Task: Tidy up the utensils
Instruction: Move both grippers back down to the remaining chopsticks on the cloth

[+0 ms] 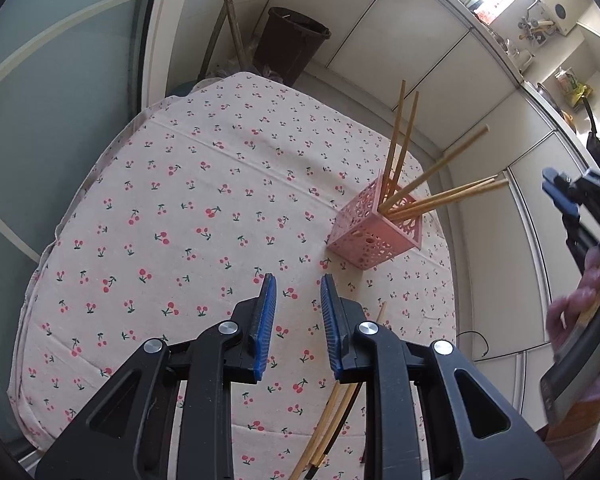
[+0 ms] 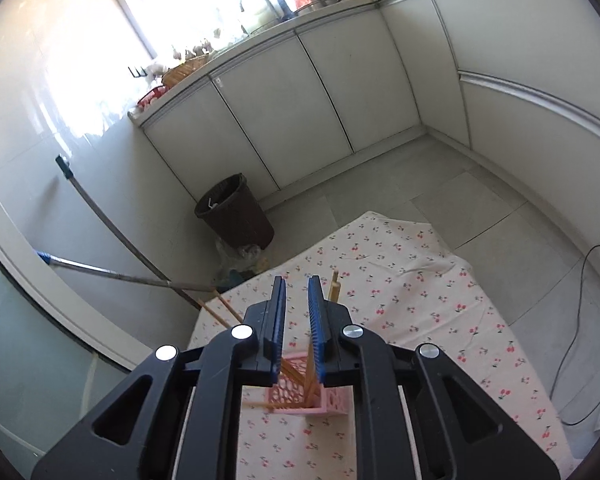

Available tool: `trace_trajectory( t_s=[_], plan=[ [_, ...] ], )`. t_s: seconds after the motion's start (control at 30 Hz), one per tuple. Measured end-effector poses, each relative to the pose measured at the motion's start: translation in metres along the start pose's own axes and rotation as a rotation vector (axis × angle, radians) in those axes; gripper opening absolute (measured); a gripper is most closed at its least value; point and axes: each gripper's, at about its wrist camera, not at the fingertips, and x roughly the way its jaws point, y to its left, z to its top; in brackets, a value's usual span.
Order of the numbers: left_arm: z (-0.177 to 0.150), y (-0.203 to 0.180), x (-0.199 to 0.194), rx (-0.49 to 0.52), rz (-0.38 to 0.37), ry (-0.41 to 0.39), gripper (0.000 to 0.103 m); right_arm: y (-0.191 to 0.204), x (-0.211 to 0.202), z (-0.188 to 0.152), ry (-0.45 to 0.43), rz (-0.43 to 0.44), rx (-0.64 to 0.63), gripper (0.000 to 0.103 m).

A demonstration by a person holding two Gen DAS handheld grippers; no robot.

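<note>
Loose chopsticks [image 1: 332, 412] are seen beneath the left gripper [image 1: 296, 292], held apart and empty, near the pink holder [image 1: 374, 236], above which the right gripper [image 2: 297, 292] is parted, nothing clamped.

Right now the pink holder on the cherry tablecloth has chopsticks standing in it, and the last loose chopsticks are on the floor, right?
Not quite. The pink holder does hold chopsticks, but the loose chopsticks lie on the cherry tablecloth, not the floor; the left wrist view shows them.
</note>
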Motion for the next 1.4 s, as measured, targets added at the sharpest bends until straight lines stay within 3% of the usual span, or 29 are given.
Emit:
trace_trajectory(
  t_s=[0.1,0.4,0.5,0.6,0.67,0.93,1.0,1.13,1.4],
  plan=[
    [-0.002,-0.003,0.001,0.011,-0.005,0.008,0.025,-0.005,-0.008,-0.008,0.009,-0.004,-0.012,0.016],
    [-0.016,-0.016,0.015,0.073,0.01,0.057,0.042,-0.034,-0.018,-0.064,0.111,-0.098,-0.069,0.044],
    [-0.022,-0.019,0.023,0.084,0.016,0.084,0.055,-0.053,-0.018,-0.09,0.179,-0.13,-0.064,0.058],
    [-0.028,-0.021,0.027,0.085,0.023,0.099,0.078,-0.067,-0.018,-0.11,0.246,-0.171,-0.066,0.073],
    [-0.031,-0.023,0.033,0.095,0.036,0.114,0.087,-0.076,-0.02,-0.121,0.284,-0.189,-0.062,0.083],
    [-0.051,-0.033,0.07,0.171,0.141,0.193,0.092,-0.12,-0.037,-0.163,0.442,-0.264,-0.038,0.09],
    [-0.056,-0.037,0.082,0.202,0.173,0.209,0.092,-0.138,-0.041,-0.175,0.493,-0.284,0.019,0.09],
    [-0.064,-0.048,0.106,0.266,0.226,0.234,0.092,-0.165,-0.044,-0.185,0.584,-0.203,0.205,0.09],
    [-0.078,-0.069,0.134,0.375,0.28,0.277,0.092,-0.199,-0.055,-0.187,0.599,-0.163,0.395,0.095]
  ],
)
